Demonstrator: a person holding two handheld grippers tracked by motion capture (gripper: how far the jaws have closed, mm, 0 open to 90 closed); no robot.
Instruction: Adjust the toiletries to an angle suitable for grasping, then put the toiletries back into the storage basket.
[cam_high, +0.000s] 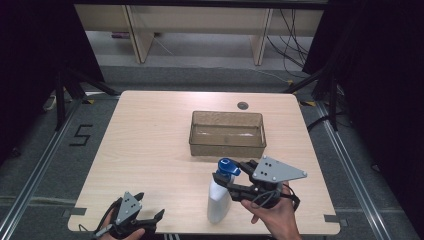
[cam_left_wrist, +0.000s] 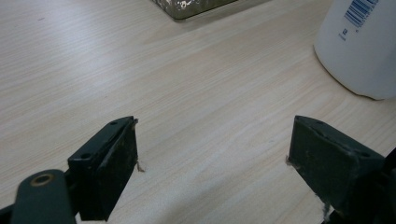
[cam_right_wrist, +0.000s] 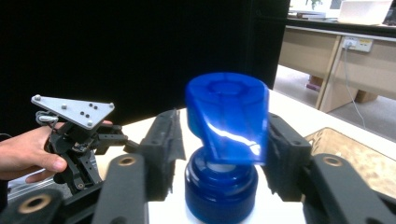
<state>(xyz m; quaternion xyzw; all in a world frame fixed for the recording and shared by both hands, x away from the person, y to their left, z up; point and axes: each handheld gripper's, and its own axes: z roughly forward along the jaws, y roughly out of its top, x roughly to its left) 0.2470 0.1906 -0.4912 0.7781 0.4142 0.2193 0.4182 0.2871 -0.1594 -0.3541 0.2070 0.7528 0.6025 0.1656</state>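
Black jaws of the right tool (cam_right_wrist: 219, 154) are seen low in the right gripper view, set either side of the translucent blue flip cap (cam_right_wrist: 227, 116) of a white plastic bottle (cam_high: 218, 199); contact looks made on the right side, less surely on the left. In the high view the bottle stands upright at lower centre of the pale wooden worktop (cam_high: 150, 145), below the clear brown plastic tray (cam_high: 227, 133). The left tool (cam_left_wrist: 212, 154) is held open and empty at lower left, just above bare wood. Judged step: securing the cap. Closure is best kept level and centred, pressure added slowly so the tall bottle is not tipped.
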